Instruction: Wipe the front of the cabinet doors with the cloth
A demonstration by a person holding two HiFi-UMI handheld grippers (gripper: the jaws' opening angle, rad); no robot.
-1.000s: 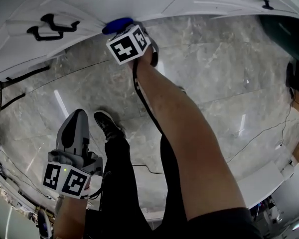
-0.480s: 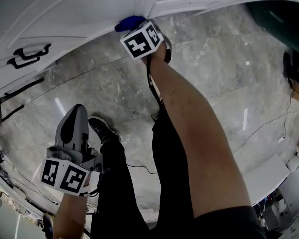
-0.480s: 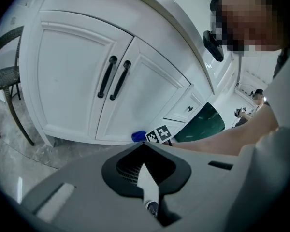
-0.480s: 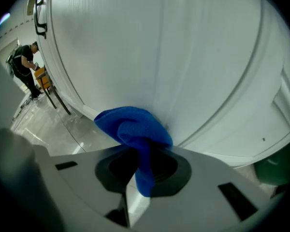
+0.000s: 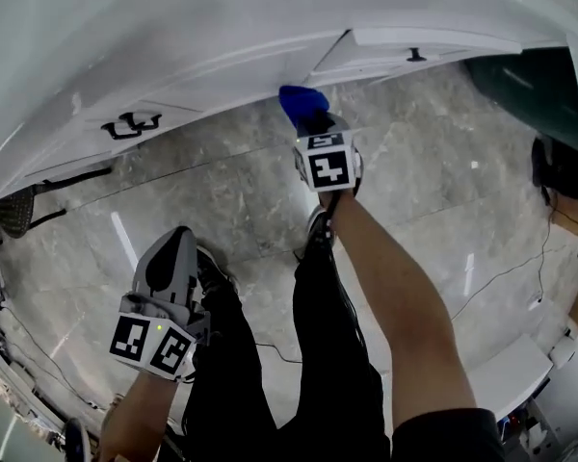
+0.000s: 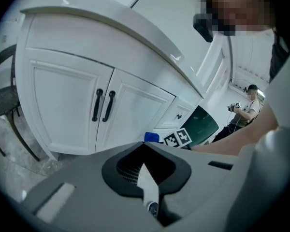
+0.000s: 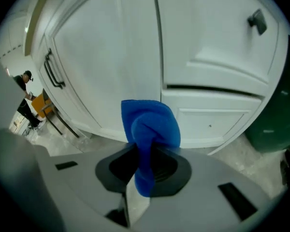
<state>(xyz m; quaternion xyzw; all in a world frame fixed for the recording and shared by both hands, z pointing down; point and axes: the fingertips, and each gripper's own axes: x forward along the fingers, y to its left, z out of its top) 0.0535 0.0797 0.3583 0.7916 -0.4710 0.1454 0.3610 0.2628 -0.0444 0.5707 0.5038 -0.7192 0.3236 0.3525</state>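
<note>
At far left, low on the white cabinet doors (image 5: 173, 75) (image 6: 67, 100) (image 7: 101, 57), two black bar handles (image 5: 130, 123) (image 6: 102, 105) stand side by side where the pair of doors meets. Below them the left gripper (image 5: 170, 258) (image 6: 145, 149) is held out over the grey marbled floor (image 5: 231, 191), well apart from the cabinet and near the person's black-trousered legs (image 5: 270, 354). Its fingers (image 6: 87, 168) are brought together at the tips with nothing between them; its marker cube (image 5: 154, 345) faces upward.

Centre: the right gripper (image 5: 313, 128) (image 7: 147, 153), at the end of a bare outstretched forearm (image 5: 395, 287), reaches to the foot of the cabinet. Its fingers (image 7: 77, 173) are clamped on a bunched blue cloth (image 5: 302, 102) (image 7: 150, 124), which stands up out of the grip and hangs a little below it. The cloth sits at the vertical strip between the right-hand door and the drawer fronts (image 5: 414, 41) (image 7: 217, 62), low on the cabinet face. Whether it presses on the paint or stops just short cannot be told.

Right: the upper drawer front carries a small black knob (image 5: 416, 56) (image 7: 257, 21). Beyond the cabinet's end stands a dark green bin (image 5: 530, 75) (image 7: 275, 124) (image 6: 203, 124) on the floor.
</note>
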